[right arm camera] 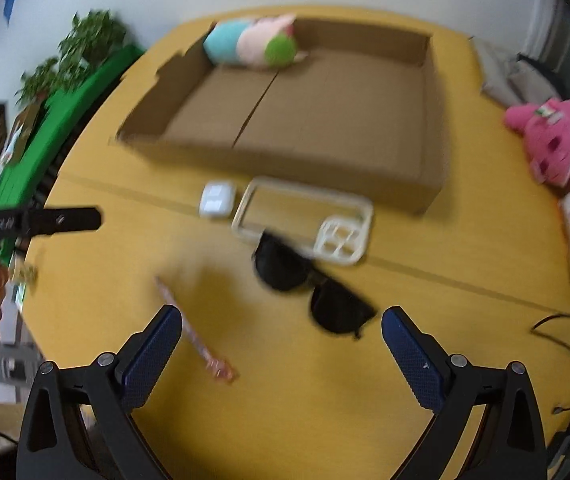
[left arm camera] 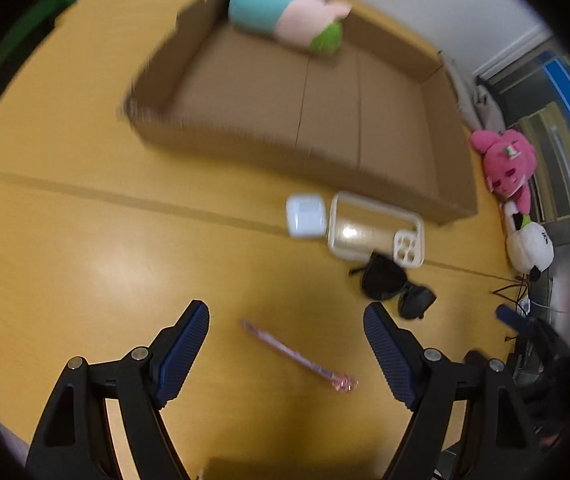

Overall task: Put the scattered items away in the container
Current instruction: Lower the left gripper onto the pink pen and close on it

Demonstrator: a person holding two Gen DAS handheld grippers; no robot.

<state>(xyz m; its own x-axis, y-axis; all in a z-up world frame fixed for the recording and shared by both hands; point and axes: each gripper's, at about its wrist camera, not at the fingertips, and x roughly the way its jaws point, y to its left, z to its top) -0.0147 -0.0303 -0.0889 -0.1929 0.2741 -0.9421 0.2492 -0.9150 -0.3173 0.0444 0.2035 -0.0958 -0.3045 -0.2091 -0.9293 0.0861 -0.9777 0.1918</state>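
Yellow table (left arm camera: 85, 240), pink pen (left arm camera: 297, 356) lying diagonally, both tongs (left arm camera: 287, 340) (right arm camera: 281, 344) spread, empty

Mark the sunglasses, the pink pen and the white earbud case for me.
sunglasses (right arm camera: 285, 268): right wrist view, on the far dark lens.
pink pen (left arm camera: 289, 352): left wrist view, mid-shaft.
white earbud case (left arm camera: 305, 216): left wrist view, centre of its lid.

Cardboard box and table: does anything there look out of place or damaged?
Yes. The sunglasses lie partly on top of the phone case, overlapping it. The box has a ragged, torn-looking left wall. Blur hides finer detail.
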